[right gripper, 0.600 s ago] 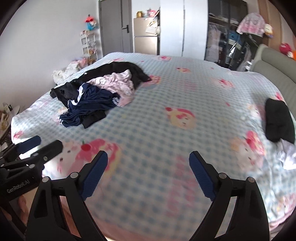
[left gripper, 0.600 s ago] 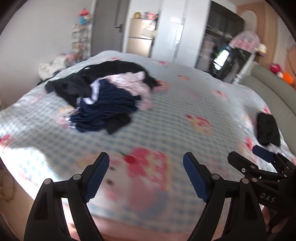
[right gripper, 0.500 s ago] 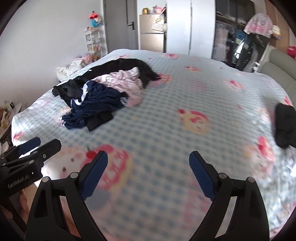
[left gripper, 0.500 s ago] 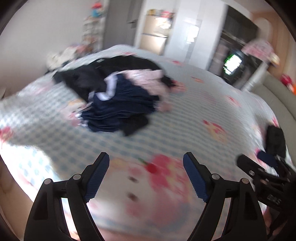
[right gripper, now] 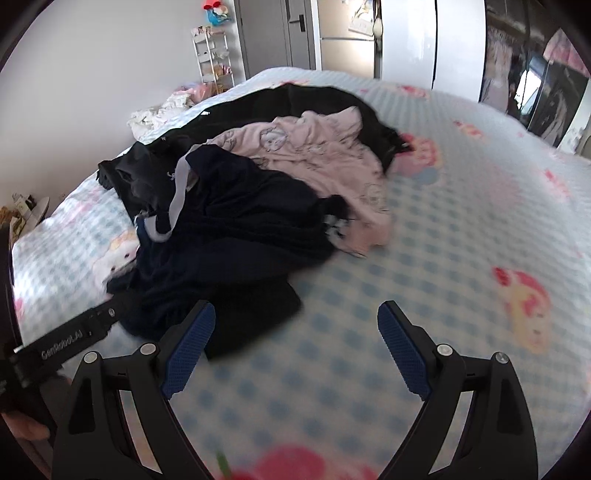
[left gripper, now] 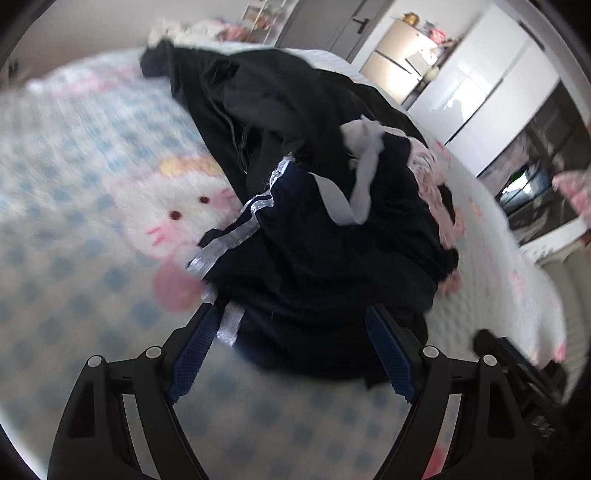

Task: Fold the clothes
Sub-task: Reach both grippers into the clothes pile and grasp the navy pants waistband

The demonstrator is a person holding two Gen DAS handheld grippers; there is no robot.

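Observation:
A heap of clothes lies on the bed: a navy garment with white stripes [left gripper: 303,251] [right gripper: 243,221] on top in front, a pink printed top [right gripper: 317,155] behind it, and black garments [left gripper: 266,92] [right gripper: 147,177] underneath and to the left. My left gripper [left gripper: 291,354] is open, close over the near edge of the navy garment, whose hem lies between the blue pads without being pinched. My right gripper [right gripper: 295,347] is open above the bedsheet, just right of the heap's near corner. The left gripper's body [right gripper: 62,343] shows at the lower left of the right wrist view.
The bed [right gripper: 461,258] carries a blue-checked sheet with pink cartoon prints. Past its far end stand a white shelf rack [right gripper: 214,55], a grey door [right gripper: 273,33] and white wardrobes [right gripper: 406,37]. More cloth [right gripper: 159,114] lies off the bed's left side.
Both grippers have moved forward and left toward the clothes heap, which now fills much of each view. The left one has closed in most, reaching the navy garment's edge.

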